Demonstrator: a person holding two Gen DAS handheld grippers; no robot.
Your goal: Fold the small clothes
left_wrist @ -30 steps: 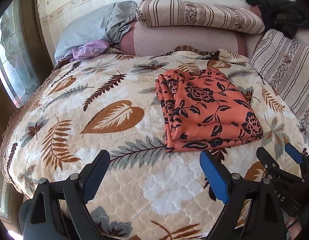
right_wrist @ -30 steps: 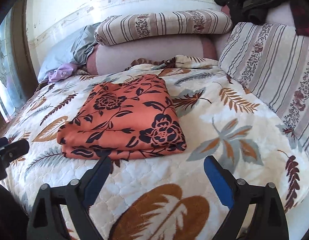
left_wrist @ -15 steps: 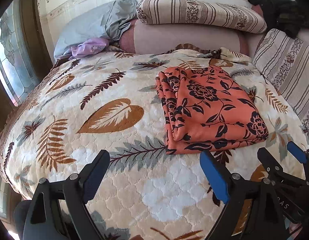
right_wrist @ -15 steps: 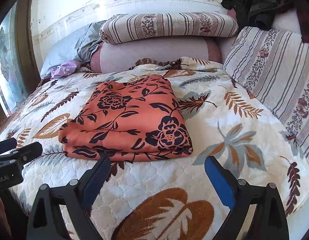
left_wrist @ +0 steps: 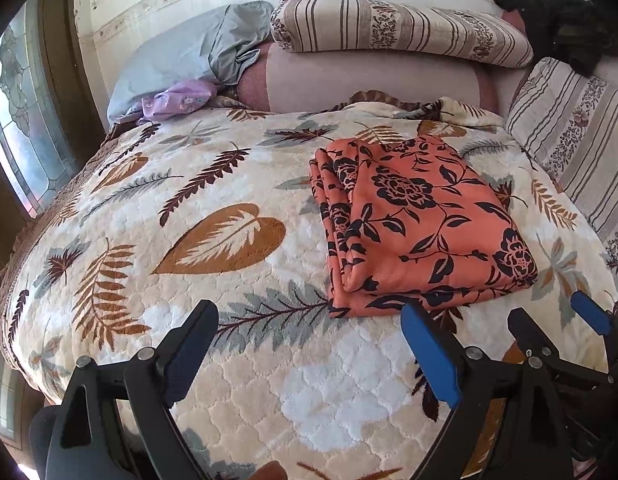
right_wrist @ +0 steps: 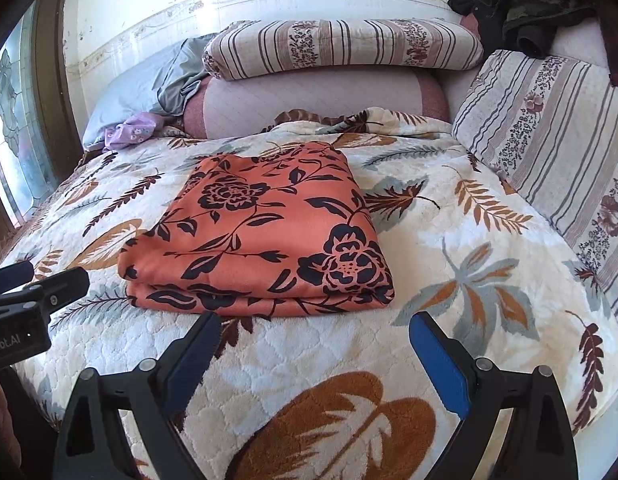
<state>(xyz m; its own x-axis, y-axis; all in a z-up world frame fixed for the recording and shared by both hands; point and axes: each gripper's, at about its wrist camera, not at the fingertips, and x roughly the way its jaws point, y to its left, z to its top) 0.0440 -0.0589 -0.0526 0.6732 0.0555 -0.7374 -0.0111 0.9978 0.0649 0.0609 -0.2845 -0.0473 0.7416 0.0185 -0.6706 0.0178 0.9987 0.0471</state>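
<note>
left tongs (left_wrist: 309, 332) spread wide apart with nothing between the blue pads, held over the leaf-print quilt (left_wrist: 213, 240); right tongs (right_wrist: 313, 340) likewise spread wide and empty, seen also at 4 o'clock in the left view (left_wrist: 557, 320). folded flat on the quilt, orange floral cloth (right_wrist: 265, 236), lying at 12 o'clock just beyond the right tongs and at 1 o'clock from the left pair, touched by neither. farther back at 12 o'clock, striped pillow (right_wrist: 341, 46) on a pink bolster (right_wrist: 309, 100), purple garment (left_wrist: 177, 100) at 11 o'clock, dark clothes (right_wrist: 521, 4) at 1 o'clock.
</note>
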